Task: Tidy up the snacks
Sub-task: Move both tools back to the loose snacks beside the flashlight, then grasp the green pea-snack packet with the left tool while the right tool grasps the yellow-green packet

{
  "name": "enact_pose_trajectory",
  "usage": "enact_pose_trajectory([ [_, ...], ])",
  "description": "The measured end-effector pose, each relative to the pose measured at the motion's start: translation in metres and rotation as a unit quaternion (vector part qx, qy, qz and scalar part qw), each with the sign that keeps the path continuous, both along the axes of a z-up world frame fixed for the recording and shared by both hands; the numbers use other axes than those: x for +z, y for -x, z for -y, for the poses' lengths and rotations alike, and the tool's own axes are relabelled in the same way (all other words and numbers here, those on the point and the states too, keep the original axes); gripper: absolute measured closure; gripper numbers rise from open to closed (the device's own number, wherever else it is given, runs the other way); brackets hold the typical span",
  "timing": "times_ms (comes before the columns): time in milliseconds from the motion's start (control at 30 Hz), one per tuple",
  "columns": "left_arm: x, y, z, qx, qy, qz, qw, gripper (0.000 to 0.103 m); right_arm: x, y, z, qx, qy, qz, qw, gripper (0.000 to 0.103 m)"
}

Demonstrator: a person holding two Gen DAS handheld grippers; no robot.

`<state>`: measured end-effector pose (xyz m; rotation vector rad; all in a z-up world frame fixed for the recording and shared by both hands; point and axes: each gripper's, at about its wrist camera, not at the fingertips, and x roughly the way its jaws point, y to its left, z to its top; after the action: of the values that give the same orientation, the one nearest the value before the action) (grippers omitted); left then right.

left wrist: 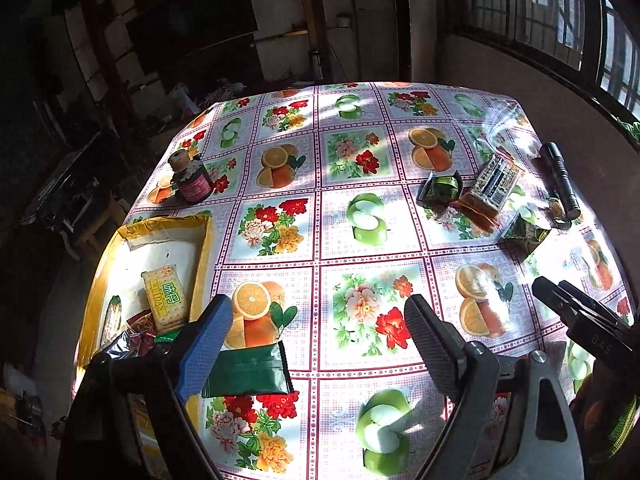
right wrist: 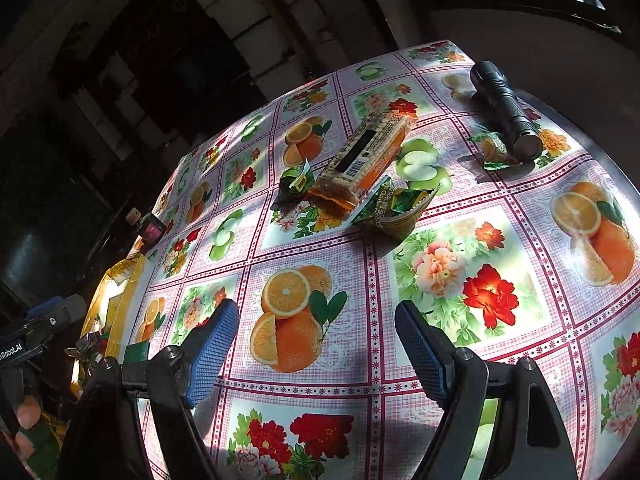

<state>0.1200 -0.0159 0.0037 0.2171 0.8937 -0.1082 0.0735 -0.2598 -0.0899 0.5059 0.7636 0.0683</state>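
Snacks (right wrist: 360, 152) lie loose near the flashlight (right wrist: 506, 110) on the table (left wrist: 360, 184), others already sit in the yellow box (left wrist: 202, 264), so left gripper (left wrist: 320, 332) and right gripper (right wrist: 316, 332), jaws apart and empty, likely go for more.

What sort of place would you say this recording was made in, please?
Probably a lived-in home, perhaps an older one: a table under a fruit-and-flower oilcloth, snack packets and a flashlight lying on it, a barred window and a cluttered dim room behind.
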Motion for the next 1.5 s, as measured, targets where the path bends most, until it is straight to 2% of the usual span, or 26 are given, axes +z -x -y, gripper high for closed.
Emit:
enact_pose_trajectory([
  [167, -0.012, -0.04, 0.046, -0.019, 0.005, -0.022, 0.9996, 0.016, 0.003, -0.024, 0.023, -0.029, 0.019, -0.006, 0.999, 0.019],
  [333, -0.02, -0.08, 0.084, -0.015, 0.02, -0.04, 0.9989, 0.016, 0.0, -0.042, 0.041, -0.043, 0.027, -0.012, 0.999, 0.019],
  [500, -0.036, -0.124, 0.108, -0.003, 0.056, -0.076, 0.9955, 0.016, -0.007, -0.065, 0.042, -0.038, 0.048, -0.027, 0.998, 0.019],
  [700, -0.05, -0.166, 0.126, 0.015, 0.098, -0.106, 0.9895, 0.016, -0.013, -0.076, 0.048, -0.038, 0.041, -0.031, 0.998, 0.019],
  [833, -0.062, -0.18, 0.148, 0.005, 0.082, -0.116, 0.9898, 0.016, -0.017, -0.085, 0.05, -0.032, 0.035, -0.037, 0.998, 0.019],
  [1033, -0.094, -0.18, 0.172, -0.038, 0.043, -0.149, 0.9871, 0.016, -0.017, -0.091, 0.041, -0.011, 0.05, -0.042, 0.998, 0.018],
  [1167, -0.098, -0.178, 0.161, -0.043, 0.054, -0.144, 0.9871, 0.016, -0.017, -0.093, 0.032, 0.001, 0.076, -0.045, 0.996, 0.018],
  [1200, -0.098, -0.178, 0.158, -0.045, 0.055, -0.141, 0.9874, 0.02, -0.017, -0.094, 0.029, 0.005, 0.082, -0.044, 0.996, 0.018],
  [1233, -0.098, -0.178, 0.155, -0.045, 0.054, -0.138, 0.9879, 0.032, -0.016, -0.094, 0.026, 0.011, 0.09, -0.045, 0.995, 0.019],
  [1267, -0.1, -0.179, 0.154, -0.043, 0.046, -0.14, 0.9881, 0.046, -0.016, -0.094, 0.023, 0.015, 0.099, -0.045, 0.994, 0.02],
  [1300, -0.106, -0.181, 0.153, -0.04, 0.036, -0.156, 0.9863, 0.074, -0.015, -0.095, 0.02, 0.017, 0.109, -0.046, 0.993, 0.027],
  [1333, -0.104, -0.18, 0.152, -0.037, 0.027, -0.137, 0.9895, 0.08, -0.016, -0.096, 0.018, 0.02, 0.115, -0.046, 0.992, 0.038],
  [1400, -0.105, -0.18, 0.147, -0.038, 0.032, -0.14, 0.989, 0.085, -0.017, -0.097, 0.015, 0.025, 0.121, -0.05, 0.991, 0.049],
  [1467, -0.104, -0.178, 0.141, -0.041, 0.036, -0.141, 0.9885, 0.092, -0.017, -0.096, 0.016, 0.025, 0.122, -0.047, 0.991, 0.05],
  [1500, -0.105, -0.177, 0.136, -0.042, 0.039, -0.142, 0.9882, 0.099, -0.016, -0.096, 0.017, 0.024, 0.12, -0.045, 0.991, 0.053],
])
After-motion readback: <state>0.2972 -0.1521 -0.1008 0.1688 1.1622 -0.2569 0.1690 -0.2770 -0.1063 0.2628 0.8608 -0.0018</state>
